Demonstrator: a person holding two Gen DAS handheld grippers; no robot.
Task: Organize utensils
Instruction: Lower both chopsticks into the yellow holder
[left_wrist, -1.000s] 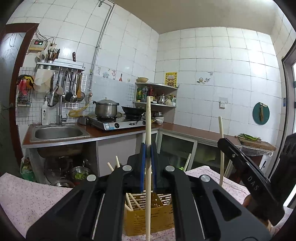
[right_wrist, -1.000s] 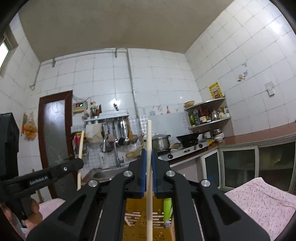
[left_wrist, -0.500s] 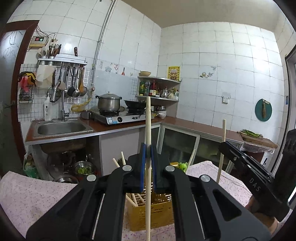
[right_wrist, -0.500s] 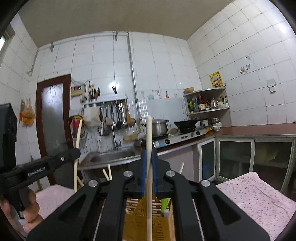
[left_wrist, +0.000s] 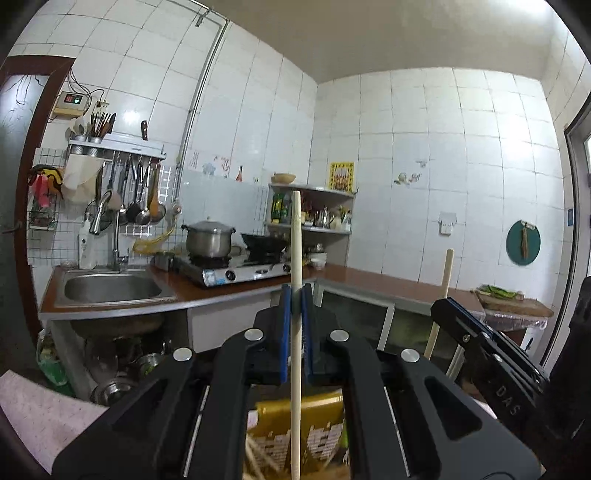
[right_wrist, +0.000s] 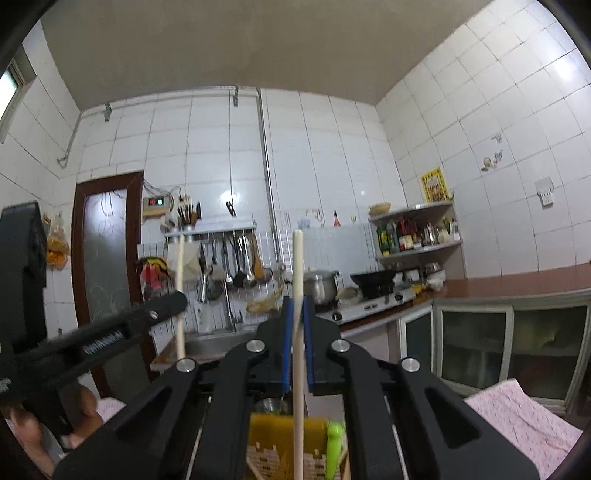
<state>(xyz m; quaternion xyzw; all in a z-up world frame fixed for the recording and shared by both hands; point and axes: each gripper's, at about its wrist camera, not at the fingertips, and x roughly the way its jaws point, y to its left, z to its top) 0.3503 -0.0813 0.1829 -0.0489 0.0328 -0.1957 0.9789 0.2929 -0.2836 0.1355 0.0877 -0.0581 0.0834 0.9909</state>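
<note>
With each set of jaws clamped on one upright chopstick, my left gripper and right gripper hold left chopstick and right chopstick vertical above the yellow basket, probably for tip-first insertion.

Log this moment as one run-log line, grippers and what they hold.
left gripper: shut on upright chopstick | right gripper: shut on upright chopstick | yellow basket: below both
</note>
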